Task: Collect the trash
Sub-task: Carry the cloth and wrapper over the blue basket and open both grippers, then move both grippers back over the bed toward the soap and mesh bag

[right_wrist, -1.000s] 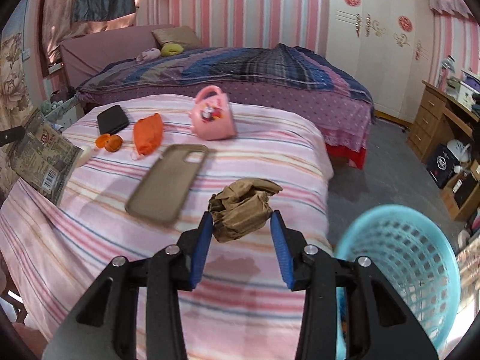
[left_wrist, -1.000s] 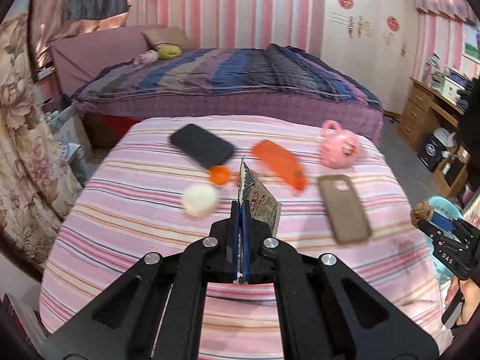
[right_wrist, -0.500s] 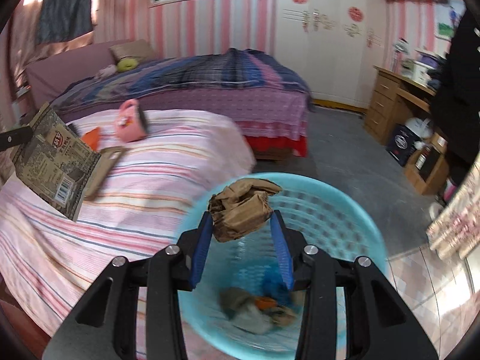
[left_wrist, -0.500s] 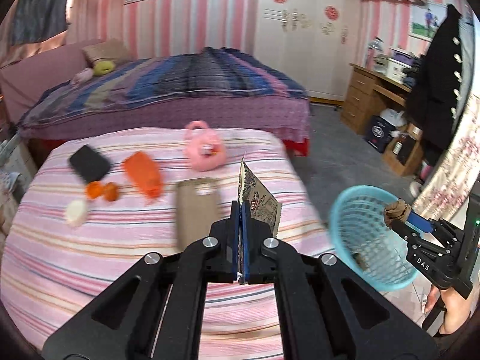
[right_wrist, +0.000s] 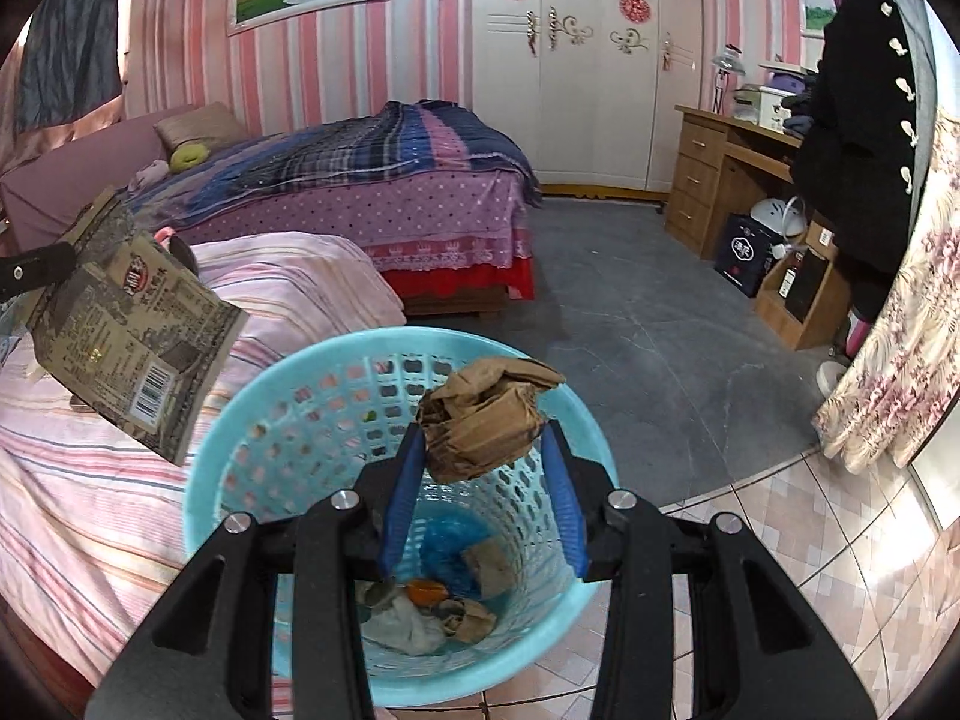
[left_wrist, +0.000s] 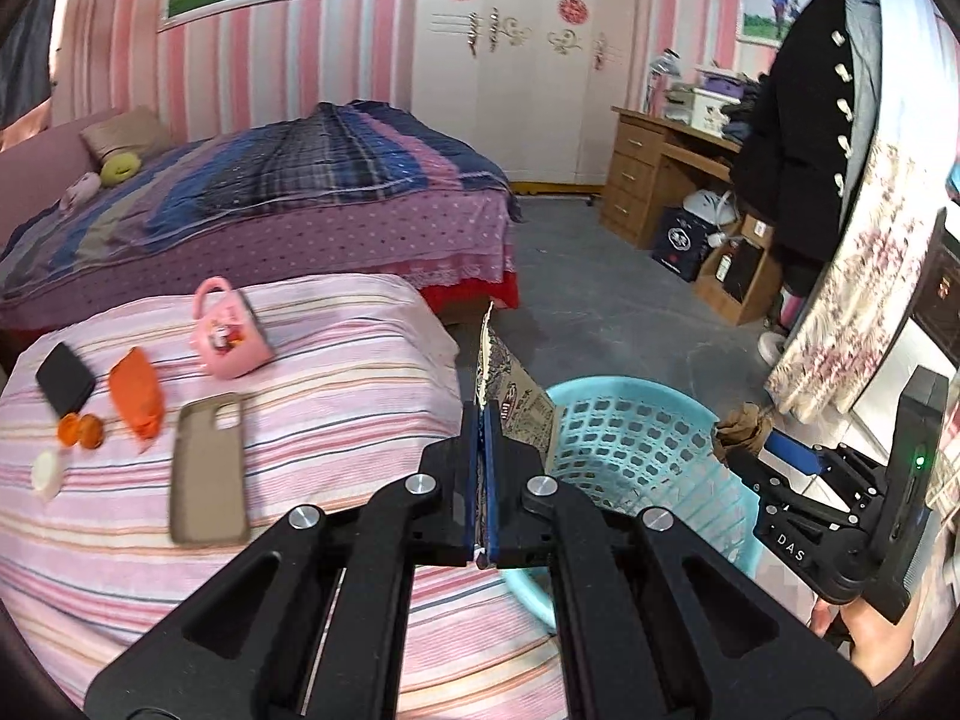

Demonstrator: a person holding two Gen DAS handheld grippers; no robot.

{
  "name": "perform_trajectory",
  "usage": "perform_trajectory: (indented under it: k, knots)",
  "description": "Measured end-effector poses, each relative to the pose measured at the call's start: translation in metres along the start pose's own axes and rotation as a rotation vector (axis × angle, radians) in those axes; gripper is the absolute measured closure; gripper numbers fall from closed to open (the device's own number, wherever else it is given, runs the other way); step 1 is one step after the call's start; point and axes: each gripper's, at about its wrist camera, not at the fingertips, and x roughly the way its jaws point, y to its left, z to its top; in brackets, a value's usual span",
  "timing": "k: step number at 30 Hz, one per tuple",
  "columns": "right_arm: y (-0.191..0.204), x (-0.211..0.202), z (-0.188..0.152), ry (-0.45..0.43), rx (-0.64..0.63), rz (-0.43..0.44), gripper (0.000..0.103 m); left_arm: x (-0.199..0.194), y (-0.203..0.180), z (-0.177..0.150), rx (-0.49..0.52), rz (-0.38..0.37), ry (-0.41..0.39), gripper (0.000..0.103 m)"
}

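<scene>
The right gripper [right_wrist: 483,444] pinches a crumpled brown paper wad [right_wrist: 486,414] between its blue pads, held over the open mouth of the blue basket [right_wrist: 264,396], which stands on the floor at the near right corner of the striped bed [left_wrist: 312,396]. Scraps [right_wrist: 432,606] lie at the basket's bottom. The left gripper [left_wrist: 480,420] has its jaws pressed together on a flat printed packet [right_wrist: 132,324]. The packet stands on edge, its long axis running up and away from the pads, its far corner over the basket's left rim. On the bed lie a phone case [left_wrist: 207,474], a pink mug [left_wrist: 228,330] and an orange pouch [left_wrist: 137,399].
</scene>
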Motion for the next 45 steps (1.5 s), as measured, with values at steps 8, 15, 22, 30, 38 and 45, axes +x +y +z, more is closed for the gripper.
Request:
perform_trajectory:
  k: [8, 15, 22, 30, 38, 45]
  knots:
    - [-0.009, 0.01, -0.01, 0.021, -0.001, -0.019, 0.063, 0.048, -0.02, -0.013, 0.061, -0.011, 0.064, 0.101]
    - [-0.007, 0.019, -0.014, 0.03, -0.004, -0.025, 0.063, 0.055, -0.002, -0.019, 0.046, 0.036, 0.04, 0.026]
    - [0.004, 0.026, -0.016, 0.023, -0.002, -0.023, 0.062, 0.038, 0.036, -0.015, 0.012, 0.115, -0.016, 0.006]
    - [0.021, 0.034, -0.008, 0.004, -0.005, -0.018, 0.06, 0.018, 0.079, -0.018, 0.004, 0.193, -0.046, 0.006]
    - [0.052, 0.043, 0.002, 0.0, -0.018, -0.026, 0.02, -0.001, 0.131, -0.024, 0.0, 0.261, -0.074, 0.005]
    - [0.08, 0.043, 0.012, -0.016, -0.023, -0.018, 0.011, -0.012, 0.181, -0.023, -0.029, 0.302, -0.098, 0.005]
